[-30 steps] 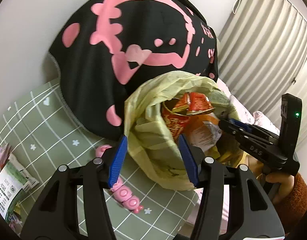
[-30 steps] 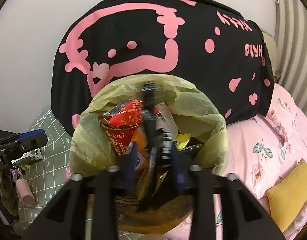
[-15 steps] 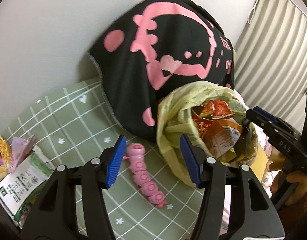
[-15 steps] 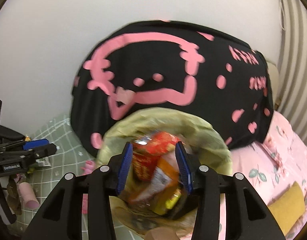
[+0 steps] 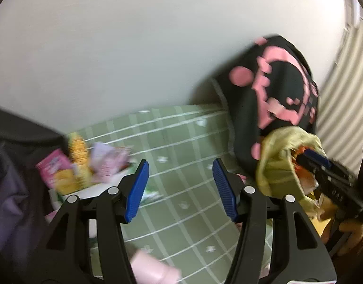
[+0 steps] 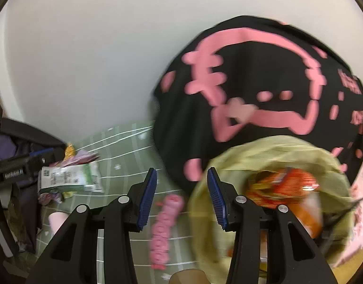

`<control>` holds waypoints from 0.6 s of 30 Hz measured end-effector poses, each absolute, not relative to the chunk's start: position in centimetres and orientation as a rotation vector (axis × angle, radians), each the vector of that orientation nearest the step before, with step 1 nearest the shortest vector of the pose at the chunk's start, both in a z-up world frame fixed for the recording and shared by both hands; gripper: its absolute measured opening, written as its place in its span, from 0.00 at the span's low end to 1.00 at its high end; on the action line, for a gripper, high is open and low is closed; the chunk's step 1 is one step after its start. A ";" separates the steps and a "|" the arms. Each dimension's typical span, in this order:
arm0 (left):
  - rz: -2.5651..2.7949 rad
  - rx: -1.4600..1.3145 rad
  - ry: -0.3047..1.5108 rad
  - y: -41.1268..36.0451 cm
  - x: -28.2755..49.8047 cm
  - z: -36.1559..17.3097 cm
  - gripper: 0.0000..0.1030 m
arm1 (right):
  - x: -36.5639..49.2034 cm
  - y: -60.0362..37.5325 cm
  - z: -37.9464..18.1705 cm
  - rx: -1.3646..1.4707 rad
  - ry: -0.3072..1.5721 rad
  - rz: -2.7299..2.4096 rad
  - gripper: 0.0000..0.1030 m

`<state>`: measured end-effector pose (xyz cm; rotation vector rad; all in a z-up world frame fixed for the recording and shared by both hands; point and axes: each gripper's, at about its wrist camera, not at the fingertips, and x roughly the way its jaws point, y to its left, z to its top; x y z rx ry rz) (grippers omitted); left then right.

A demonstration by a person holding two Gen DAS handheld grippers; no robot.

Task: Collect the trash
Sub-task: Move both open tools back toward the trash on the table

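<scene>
The yellow trash bag [image 6: 271, 163] stands at the right edge of the green checked bedspread [image 5: 181, 146], against the black-and-pink cushion [image 6: 264, 82], and already holds red and orange wrappers [image 6: 288, 187], so part of the collecting looks done. A pile of wrappers [image 5: 86, 163] is left near the bedspread's left edge, and a pink toy [image 6: 167, 224] lies beside the bag. The left gripper [image 5: 180, 189] and the right gripper [image 6: 180, 198] are both spread wide and carry nothing.
</scene>
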<state>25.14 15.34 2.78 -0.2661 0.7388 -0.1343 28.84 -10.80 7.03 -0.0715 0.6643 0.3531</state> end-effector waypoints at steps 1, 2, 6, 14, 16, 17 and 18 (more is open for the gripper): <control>-0.114 -0.277 0.736 16.3 24.9 2.6 0.52 | 29.0 -10.1 6.8 -0.074 0.671 0.370 0.41; -0.088 -0.290 0.735 17.5 24.6 2.5 0.52 | 29.2 -9.3 6.5 -0.076 0.681 0.387 0.41; -0.013 -0.309 0.732 21.1 23.3 2.1 0.52 | 30.4 -5.2 5.0 -0.093 0.741 0.468 0.41; 0.123 -0.360 0.723 27.4 21.0 1.5 0.52 | 32.9 2.8 4.1 -0.104 0.784 0.613 0.41; 0.161 -0.383 0.723 29.0 20.4 1.4 0.52 | 33.8 5.3 3.7 -0.096 0.806 0.651 0.41; 0.172 -0.392 0.723 29.6 20.2 1.3 0.52 | 34.0 6.2 3.6 -0.092 0.812 0.664 0.41; 0.189 -0.403 0.723 30.4 20.0 1.3 0.52 | 34.3 7.4 3.5 -0.088 0.821 0.680 0.41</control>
